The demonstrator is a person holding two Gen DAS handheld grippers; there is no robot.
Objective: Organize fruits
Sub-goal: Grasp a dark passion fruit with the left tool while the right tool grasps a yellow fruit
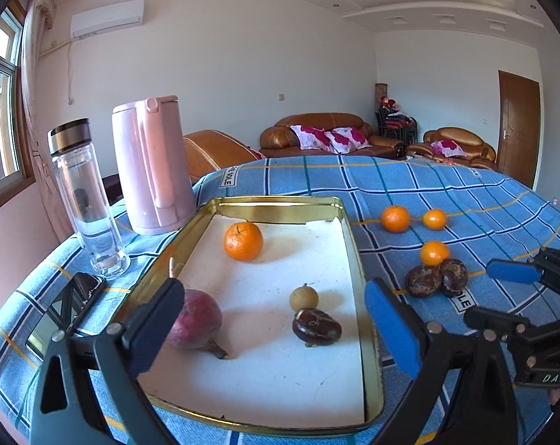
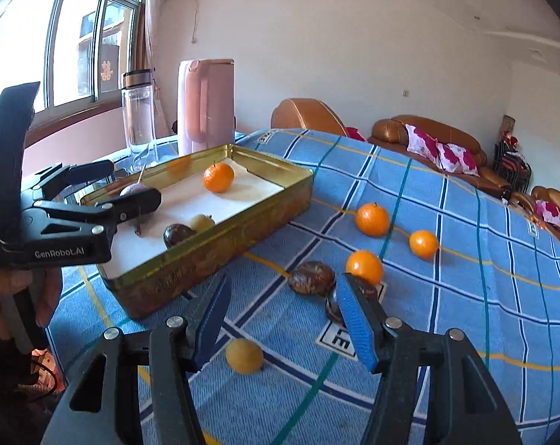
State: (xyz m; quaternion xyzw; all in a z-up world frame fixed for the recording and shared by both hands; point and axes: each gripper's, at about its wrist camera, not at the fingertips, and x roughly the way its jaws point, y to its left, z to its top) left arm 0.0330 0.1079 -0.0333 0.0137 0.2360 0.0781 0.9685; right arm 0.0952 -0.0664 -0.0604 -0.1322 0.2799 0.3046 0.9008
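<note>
A gold tin tray (image 1: 355, 244) with a white liner holds an orange (image 1: 243, 241), a red-purple fruit (image 1: 196, 320), a small yellow fruit (image 1: 304, 298) and a dark brown fruit (image 1: 317, 326). Three oranges (image 1: 395, 218) (image 1: 434, 219) (image 1: 434, 253) and two brown fruits (image 1: 424, 281) (image 1: 453, 276) lie on the blue cloth right of the tray. My left gripper (image 1: 272, 319) is open over the tray, its left finger against the red-purple fruit. My right gripper (image 2: 283, 322) is open above the cloth, near a brown fruit (image 2: 311, 278) and a yellow fruit (image 2: 244, 355).
A pink kettle (image 1: 152, 165) and a clear bottle (image 1: 85, 200) stand left of the tray. A phone (image 1: 63, 311) lies at the table's left edge. The tray (image 2: 220, 244) sits left of the right gripper. Sofas stand behind the table.
</note>
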